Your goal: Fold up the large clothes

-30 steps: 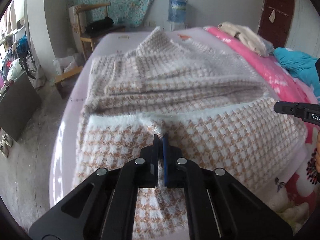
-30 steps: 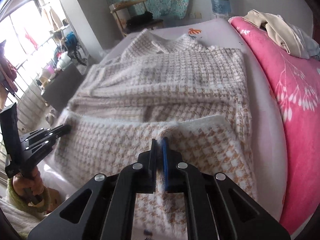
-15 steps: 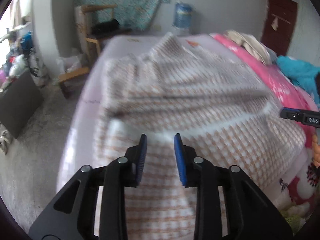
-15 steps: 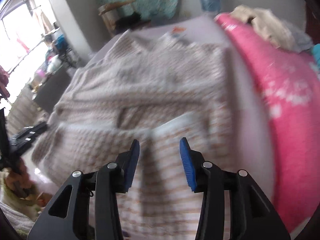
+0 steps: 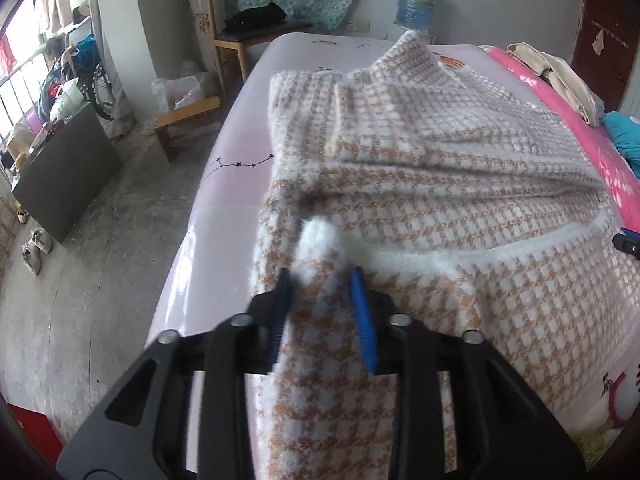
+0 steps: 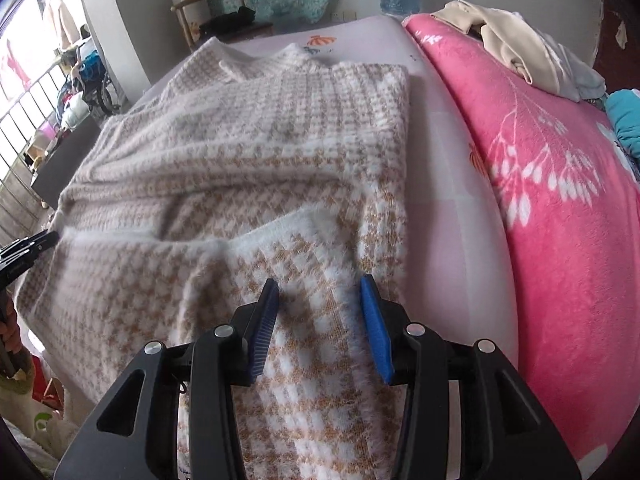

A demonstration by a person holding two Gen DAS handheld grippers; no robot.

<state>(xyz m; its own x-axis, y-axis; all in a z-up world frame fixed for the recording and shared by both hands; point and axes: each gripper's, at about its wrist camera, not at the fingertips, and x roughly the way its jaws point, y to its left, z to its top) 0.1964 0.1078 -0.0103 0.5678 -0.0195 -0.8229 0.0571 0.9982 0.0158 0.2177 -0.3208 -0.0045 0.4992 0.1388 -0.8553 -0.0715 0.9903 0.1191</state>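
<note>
A fluffy white-and-tan houndstooth sweater (image 5: pixel 440 184) lies spread on the pale pink bed sheet (image 5: pixel 232 184), its lower part folded up over the body. My left gripper (image 5: pixel 320 276) is at the folded hem's left corner. Its jaws are closing, and a raised white tuft of hem is bunched between the blue pads, touching both. My right gripper (image 6: pixel 320 284) stands open over the same sweater (image 6: pixel 248 152) near its right edge, with the cloth lying flat under the spread fingers. Each gripper's tip shows at the edge of the other's view: the right gripper (image 5: pixel 628 240) and the left gripper (image 6: pixel 28 246).
A bright pink flowered blanket (image 6: pixel 560 200) runs along the bed's right side, with a beige clothes pile (image 6: pixel 520 44) on it. A wooden chair (image 5: pixel 240 36) and a blue water jug (image 5: pixel 416 4) stand beyond the bed. A dark cabinet (image 5: pixel 68 176) sits on the floor at left.
Both grippers let go of the hem and opened. The left one slid left to the hem's corner and has narrowed around a tuft. The right one shifted right and stays open.
</note>
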